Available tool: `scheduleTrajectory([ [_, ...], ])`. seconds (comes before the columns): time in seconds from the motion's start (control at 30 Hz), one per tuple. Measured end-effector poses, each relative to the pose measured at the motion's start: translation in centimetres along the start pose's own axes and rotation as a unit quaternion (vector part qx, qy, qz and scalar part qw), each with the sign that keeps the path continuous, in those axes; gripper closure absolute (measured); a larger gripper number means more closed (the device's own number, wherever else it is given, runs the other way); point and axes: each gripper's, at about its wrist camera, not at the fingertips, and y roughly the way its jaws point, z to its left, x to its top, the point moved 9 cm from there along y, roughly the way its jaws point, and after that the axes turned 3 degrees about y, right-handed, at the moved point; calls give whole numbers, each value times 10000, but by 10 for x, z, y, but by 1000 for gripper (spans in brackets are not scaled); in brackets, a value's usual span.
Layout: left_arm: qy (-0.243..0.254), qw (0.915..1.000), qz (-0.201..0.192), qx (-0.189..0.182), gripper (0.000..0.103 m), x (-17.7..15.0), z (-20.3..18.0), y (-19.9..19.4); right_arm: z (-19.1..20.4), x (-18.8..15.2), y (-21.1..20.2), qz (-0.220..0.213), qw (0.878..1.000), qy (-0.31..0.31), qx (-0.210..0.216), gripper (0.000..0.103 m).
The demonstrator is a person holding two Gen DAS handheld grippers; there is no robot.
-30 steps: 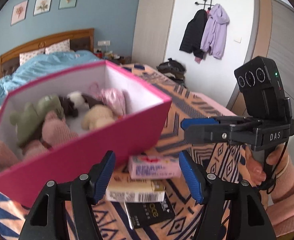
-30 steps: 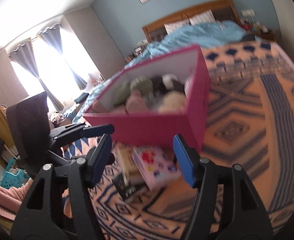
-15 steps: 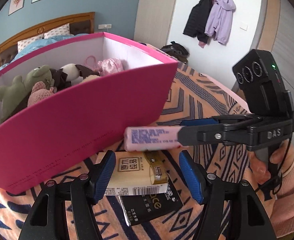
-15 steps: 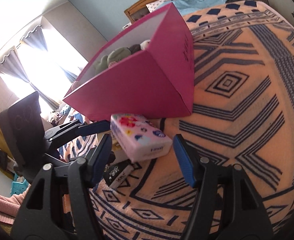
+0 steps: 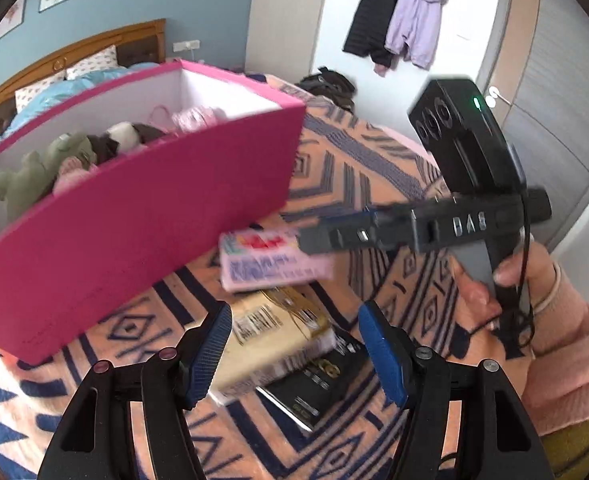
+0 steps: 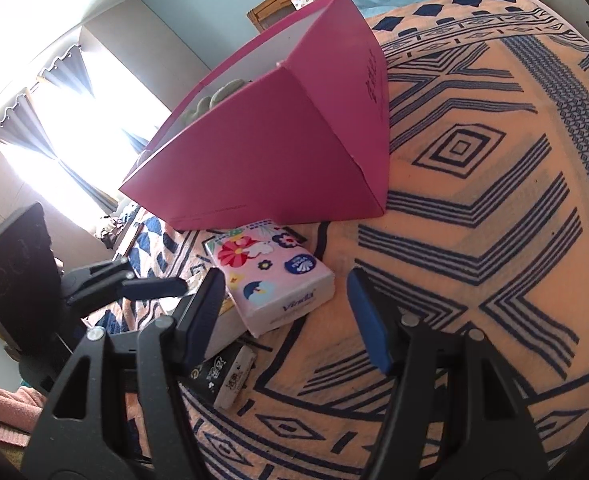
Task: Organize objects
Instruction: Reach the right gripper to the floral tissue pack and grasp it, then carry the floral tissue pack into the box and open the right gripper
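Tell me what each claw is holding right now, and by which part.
Nothing is held. The left claw and right claw are both open; the pink tissue pack lies between the right claw's fingers, ungripped.

The patterned bedspread (image 6: 474, 208) carries a pink box (image 6: 278, 148) and stacked packets (image 5: 278, 336).

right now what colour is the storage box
Magenta pink outside, white inside; clearest in the left wrist view.

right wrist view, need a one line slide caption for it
Open right gripper poised over a pink tissue pack beside the pink box on a patterned blanket.
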Motion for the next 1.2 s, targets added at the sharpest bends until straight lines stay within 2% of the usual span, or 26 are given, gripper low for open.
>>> scheduleTrajectory([
  [0.13,-177,9998,-84,48,36,14,14,2,0,1,2,9,10000,19,0,38],
  [0.33,-402,9991,113,-107,38,18,25,24,-2,-1,2,43,9999,104,-1,38],
  [0.37,-437,9988,158,-150,40,16,26,28,-3,-1,2,51,9999,117,-1,38],
  [0.43,-461,9984,223,-221,53,14,26,32,-4,-3,3,73,9999,145,32,45],
  [0.57,-479,9979,287,-317,60,10,23,36,-4,-5,4,125,9998,155,27,57],
  [0.63,-421,9979,275,-402,61,10,17,34,-6,-4,4,121,9997,201,28,60],
  [0.73,-402,9982,279,-332,61,11,17,35,-8,-5,5,151,9997,182,-48,60],
  [0.9,-643,9970,362,-240,59,11,30,42,-10,-3,4,107,9996,219,-109,60],
  [1.2,-602,9972,312,-310,61,8,24,41,-6,1,9,108,9995,-13,-291,61],
])
